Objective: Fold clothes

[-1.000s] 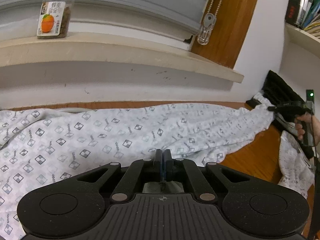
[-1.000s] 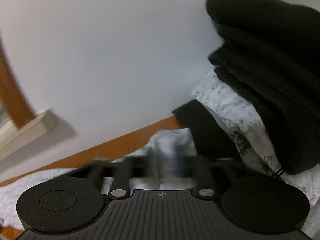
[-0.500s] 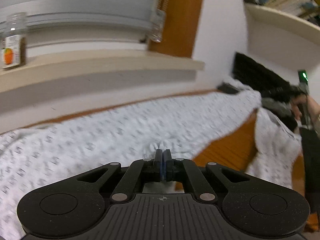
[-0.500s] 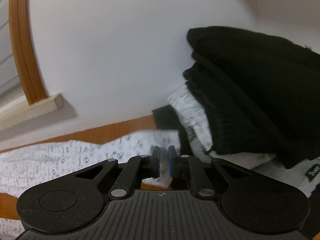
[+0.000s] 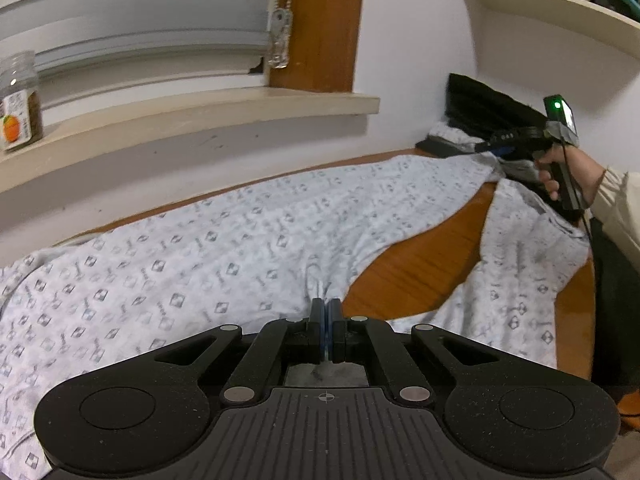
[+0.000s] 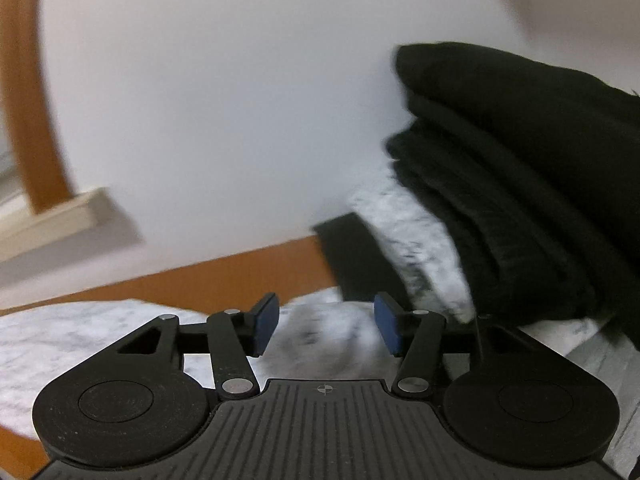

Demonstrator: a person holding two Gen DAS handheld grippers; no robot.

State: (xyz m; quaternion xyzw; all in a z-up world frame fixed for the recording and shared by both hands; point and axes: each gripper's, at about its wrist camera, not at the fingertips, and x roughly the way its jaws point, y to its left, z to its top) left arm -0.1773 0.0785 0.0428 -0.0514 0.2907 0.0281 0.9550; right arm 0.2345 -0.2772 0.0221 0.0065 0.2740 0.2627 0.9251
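From where I hold my tongs I can read no words. The jar (image 5: 18,100) on the windowsill (image 5: 192,120) has a label with an orange fruit pictured, its print too small. The garment (image 5: 240,248) bears printed diamond marks and blurred lettering I cannot read.
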